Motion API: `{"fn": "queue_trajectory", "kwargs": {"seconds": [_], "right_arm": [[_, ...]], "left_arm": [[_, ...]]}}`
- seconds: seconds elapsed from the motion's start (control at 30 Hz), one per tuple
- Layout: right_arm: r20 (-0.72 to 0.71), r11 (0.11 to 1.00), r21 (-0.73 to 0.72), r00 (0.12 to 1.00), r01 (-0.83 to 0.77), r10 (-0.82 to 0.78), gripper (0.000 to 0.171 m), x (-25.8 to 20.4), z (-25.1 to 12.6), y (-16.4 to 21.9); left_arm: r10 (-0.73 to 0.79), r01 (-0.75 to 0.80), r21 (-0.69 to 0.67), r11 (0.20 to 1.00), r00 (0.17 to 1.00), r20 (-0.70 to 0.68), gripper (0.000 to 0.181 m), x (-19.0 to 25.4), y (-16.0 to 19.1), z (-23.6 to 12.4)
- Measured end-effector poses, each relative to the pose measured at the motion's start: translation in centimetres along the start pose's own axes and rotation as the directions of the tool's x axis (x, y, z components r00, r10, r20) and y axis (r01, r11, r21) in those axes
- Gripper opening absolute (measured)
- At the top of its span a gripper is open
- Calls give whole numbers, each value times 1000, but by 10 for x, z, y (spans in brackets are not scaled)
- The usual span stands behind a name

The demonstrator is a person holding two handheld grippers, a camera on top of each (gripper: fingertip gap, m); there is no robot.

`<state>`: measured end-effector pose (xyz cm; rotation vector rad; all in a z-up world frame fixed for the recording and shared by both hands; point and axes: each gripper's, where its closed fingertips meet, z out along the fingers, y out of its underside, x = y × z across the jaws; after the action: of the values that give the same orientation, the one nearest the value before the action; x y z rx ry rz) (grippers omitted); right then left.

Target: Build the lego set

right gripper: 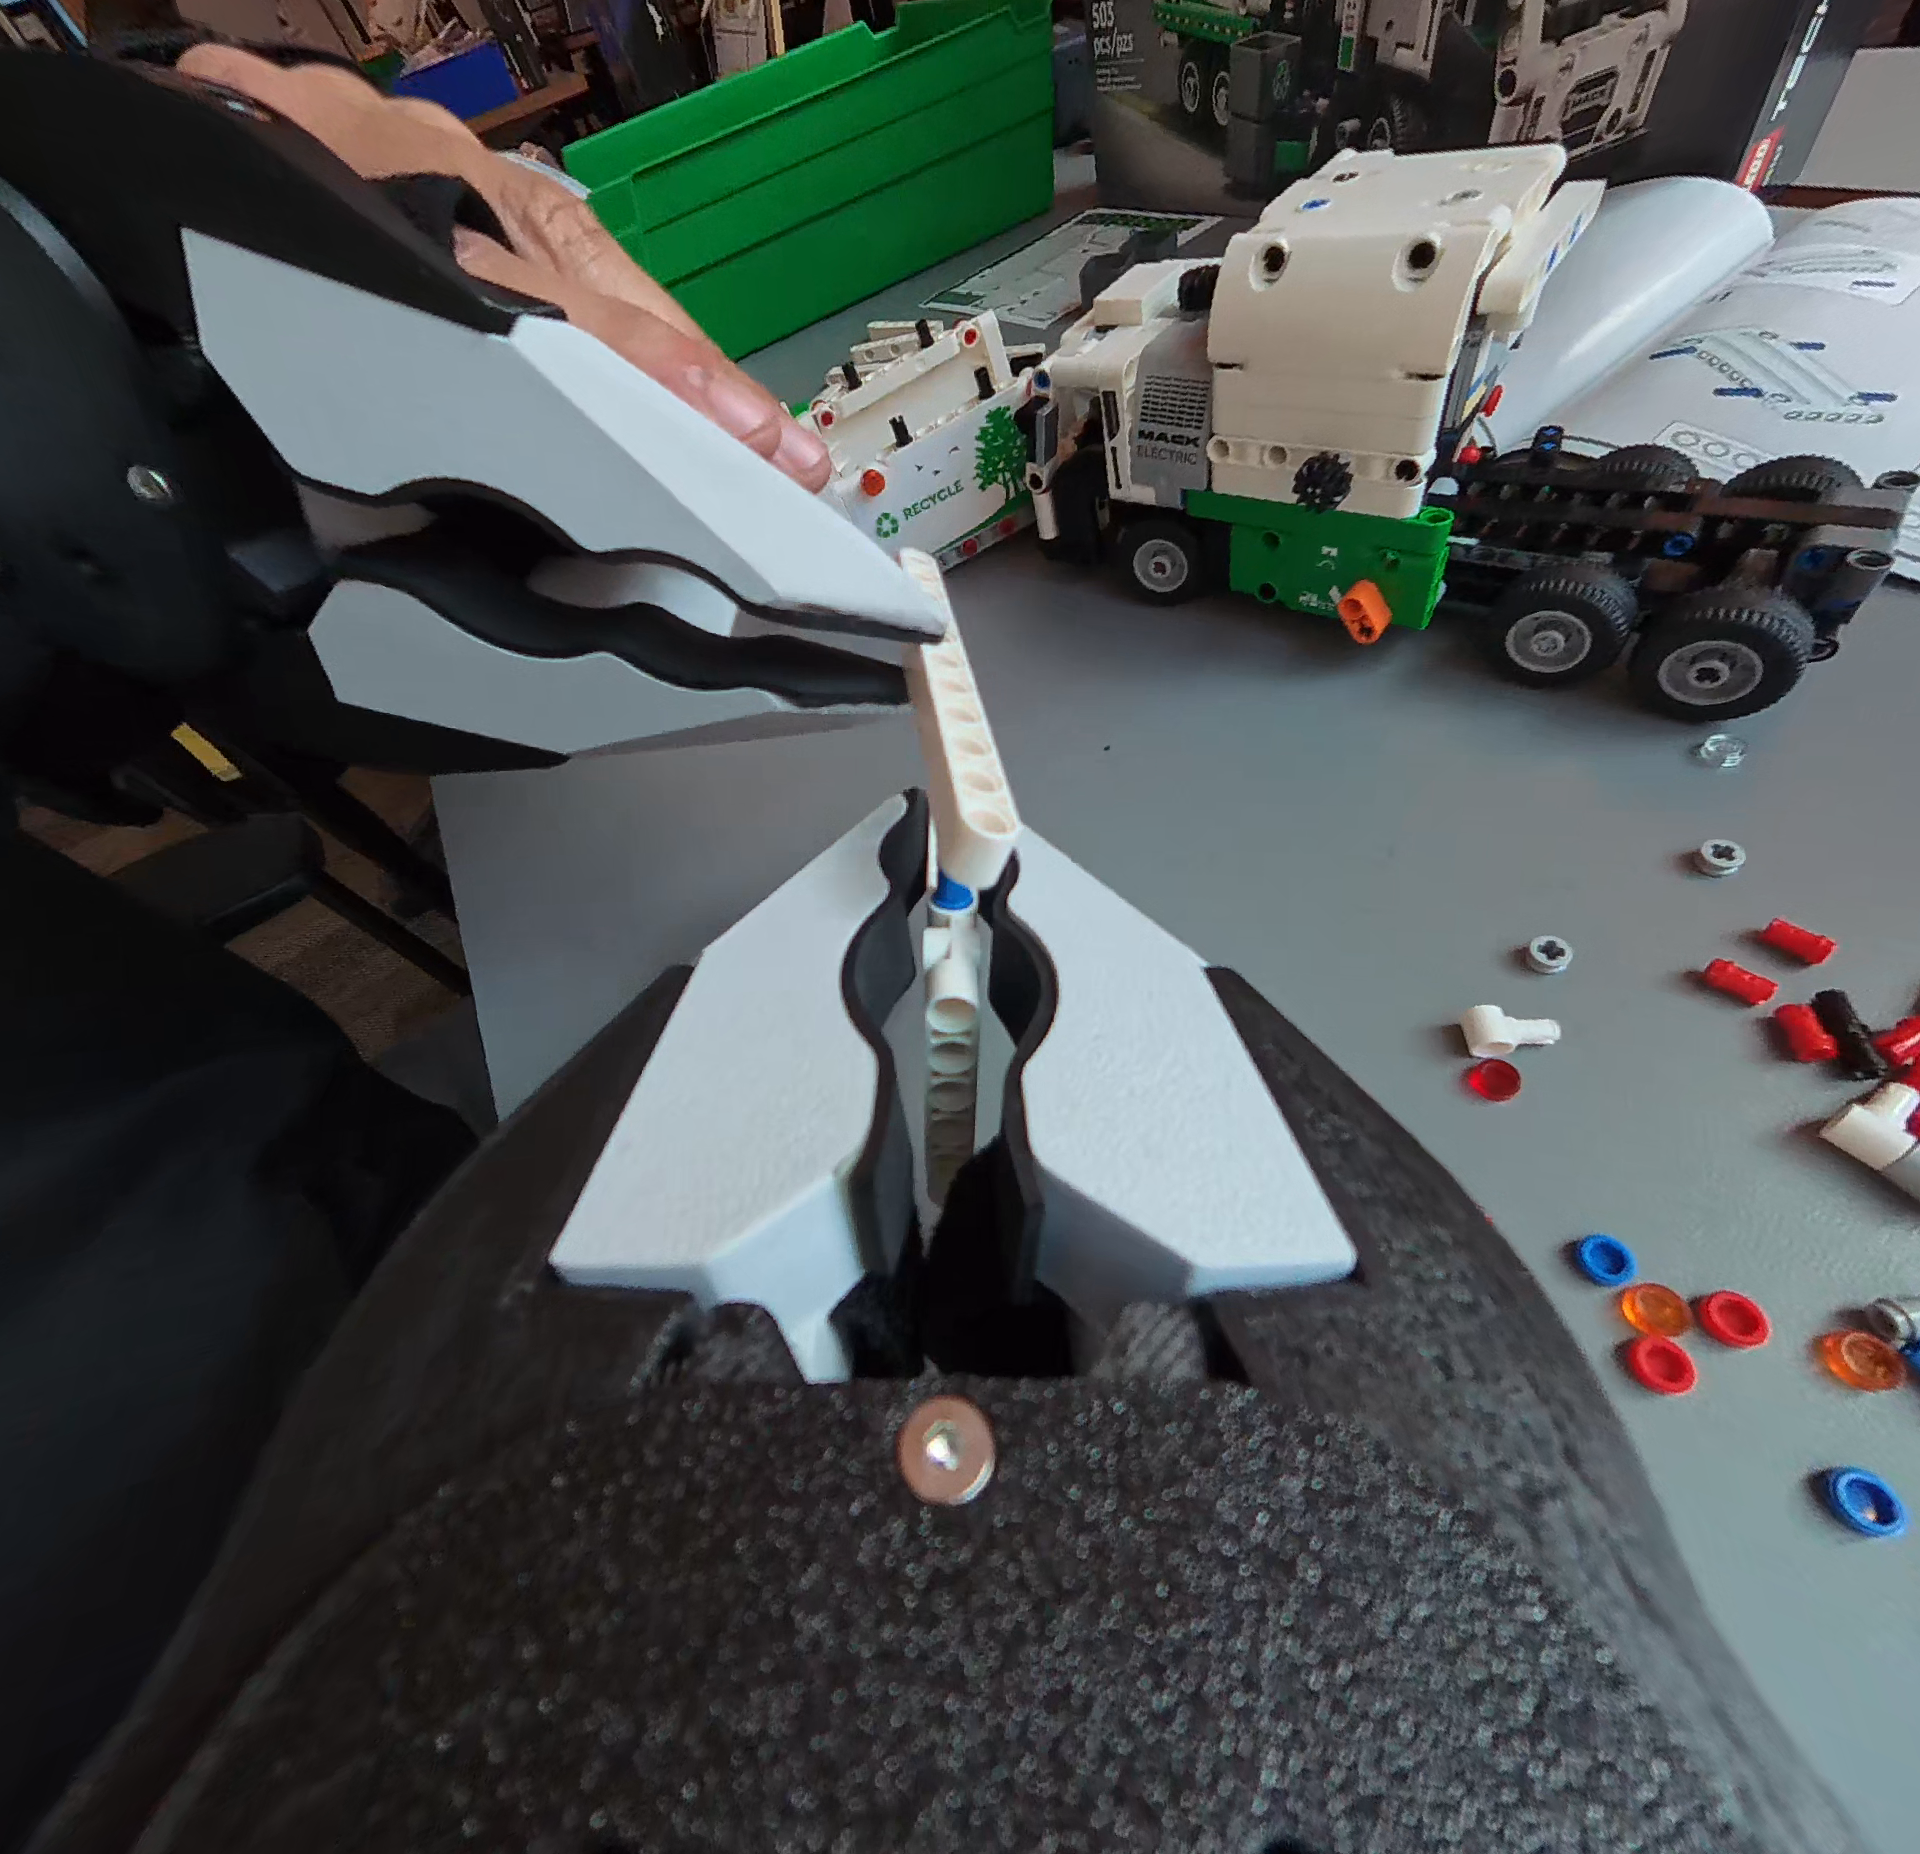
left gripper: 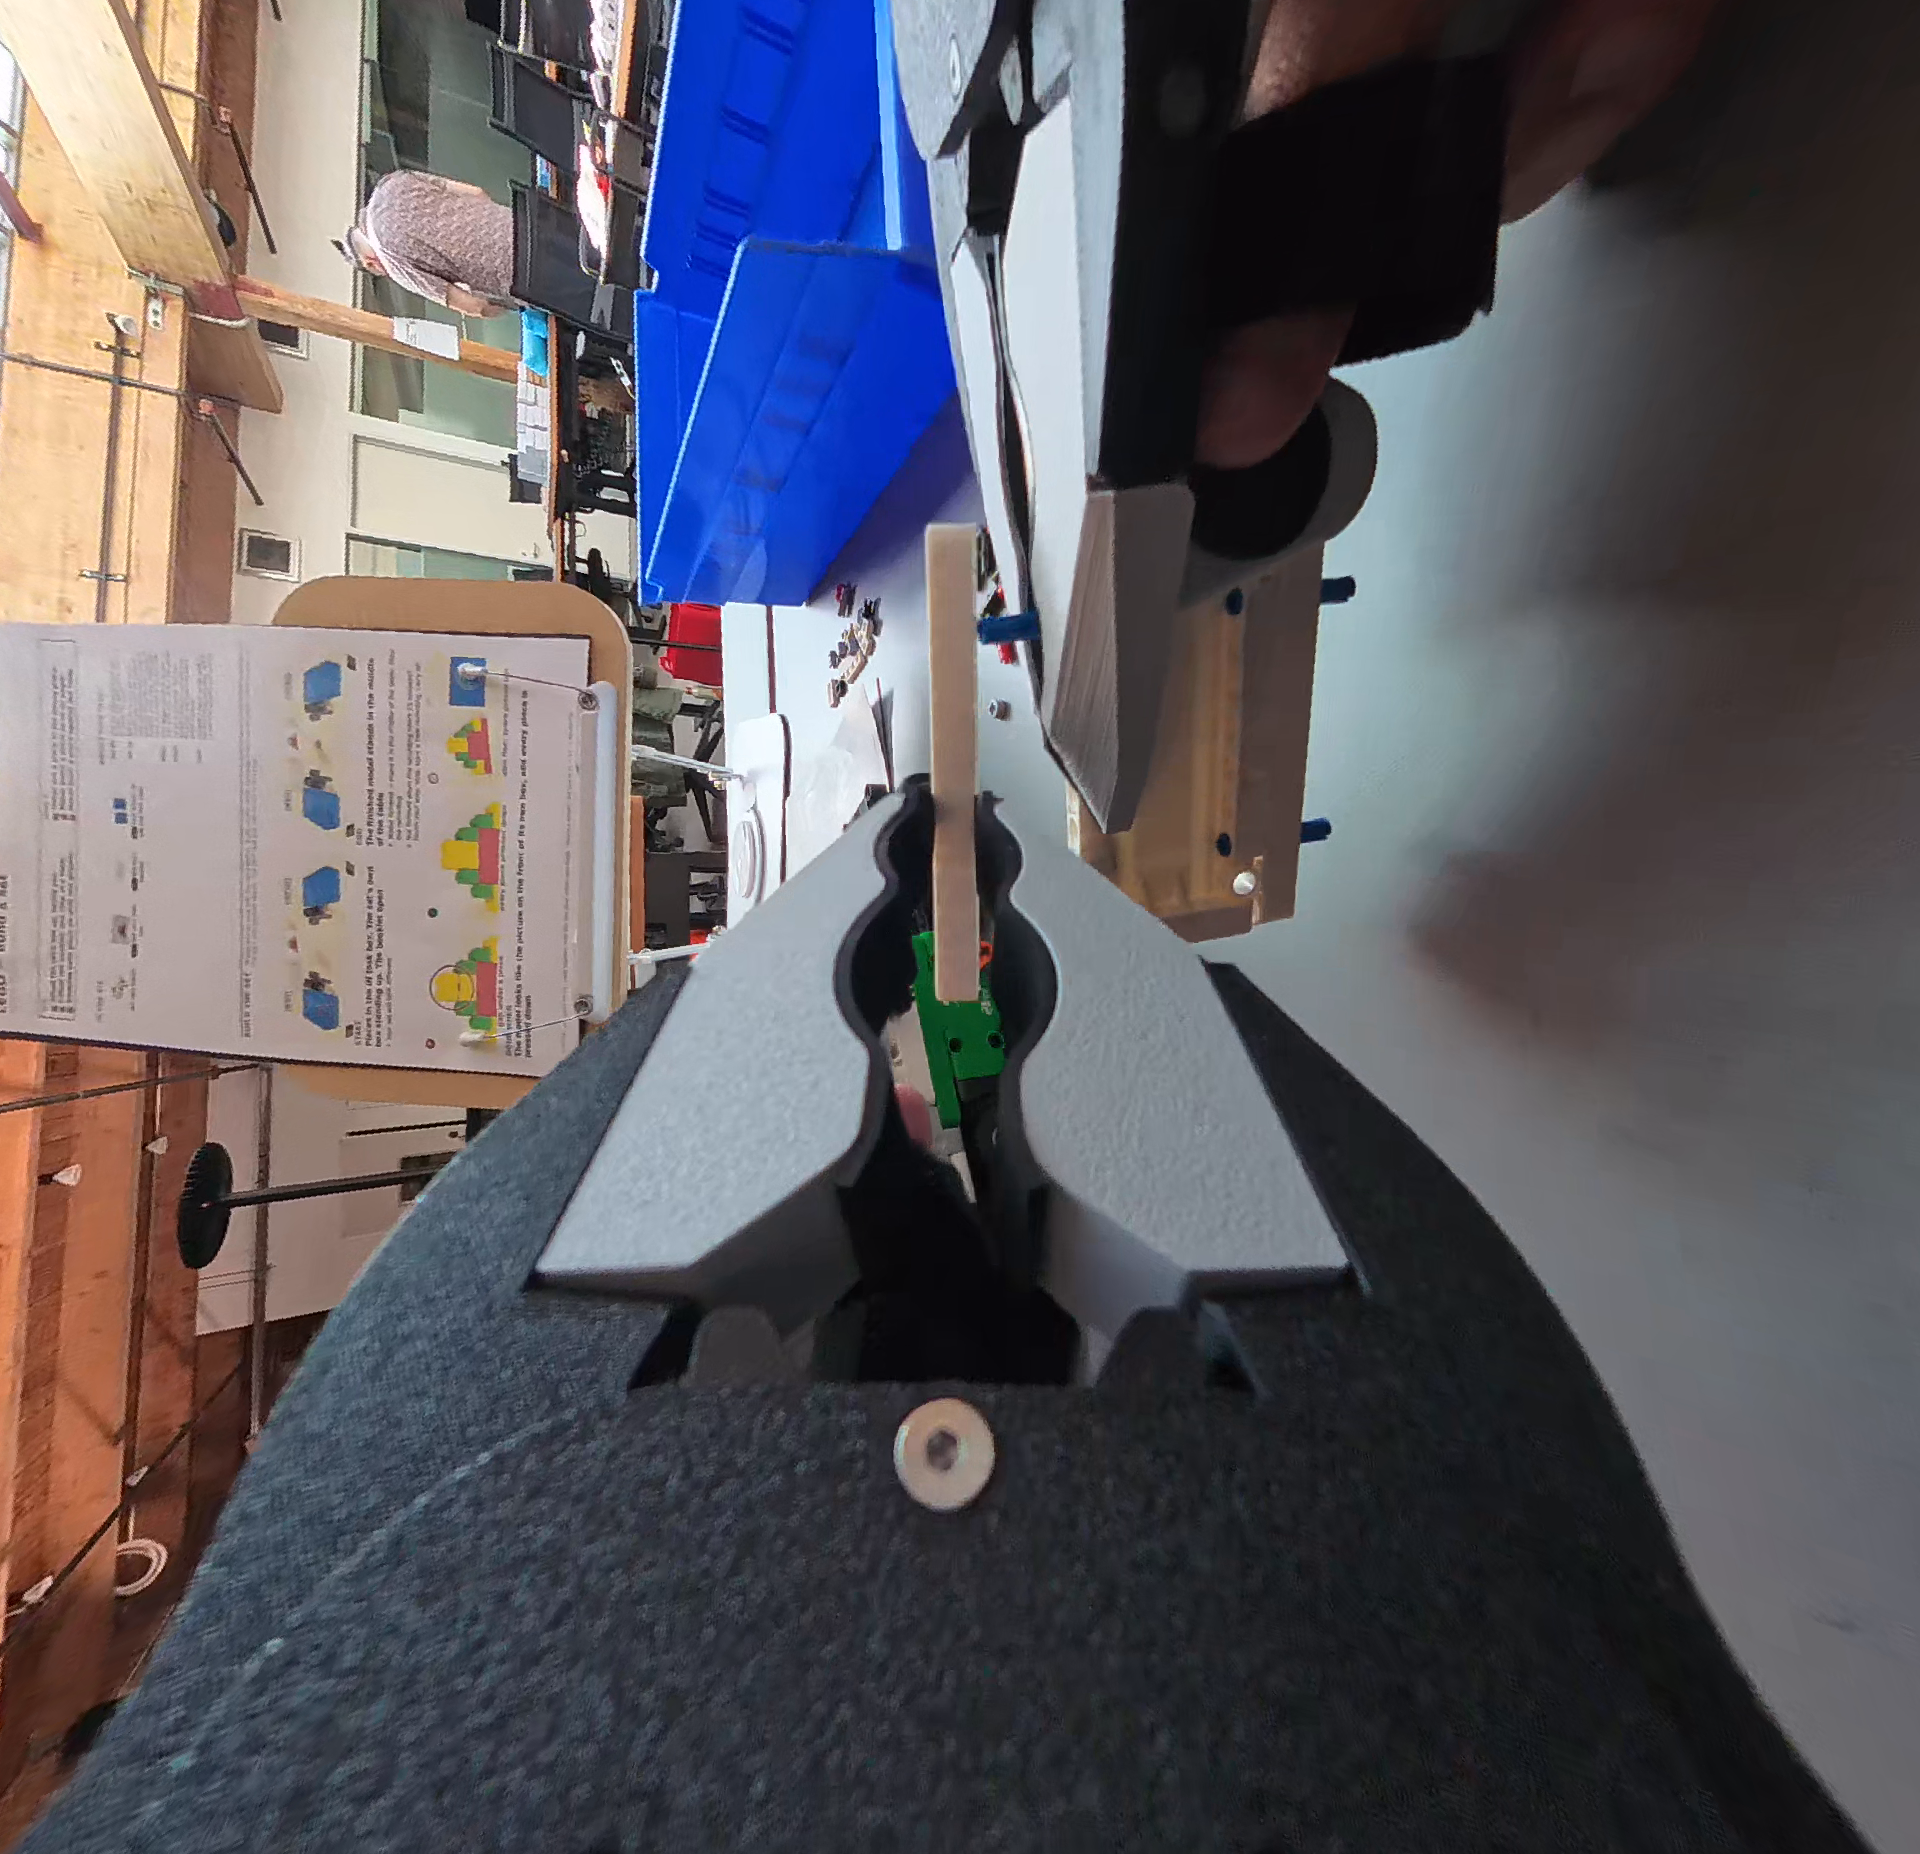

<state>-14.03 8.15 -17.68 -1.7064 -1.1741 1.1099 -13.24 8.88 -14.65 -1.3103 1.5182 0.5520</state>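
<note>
Both grippers (right gripper: 951, 848) on white beam (right gripper: 961, 724)

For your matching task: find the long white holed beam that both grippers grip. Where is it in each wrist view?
Left wrist view: white beam edge-on at centre, standing out of the left gripper.
Right wrist view: white beam slanting at centre, from the left gripper down into the right gripper.
Shared landmark: the grey table.
</note>
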Motion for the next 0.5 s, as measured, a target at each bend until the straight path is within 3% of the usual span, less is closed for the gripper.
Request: {"fn": "queue_trajectory", "kwargs": {"seconds": [0.5], "right_arm": [[-11,999,-27,999,43,-43,6,0,-1,4]], "left_arm": [[150,-149,-21,989,987,66,5,8,-2,2]]}}
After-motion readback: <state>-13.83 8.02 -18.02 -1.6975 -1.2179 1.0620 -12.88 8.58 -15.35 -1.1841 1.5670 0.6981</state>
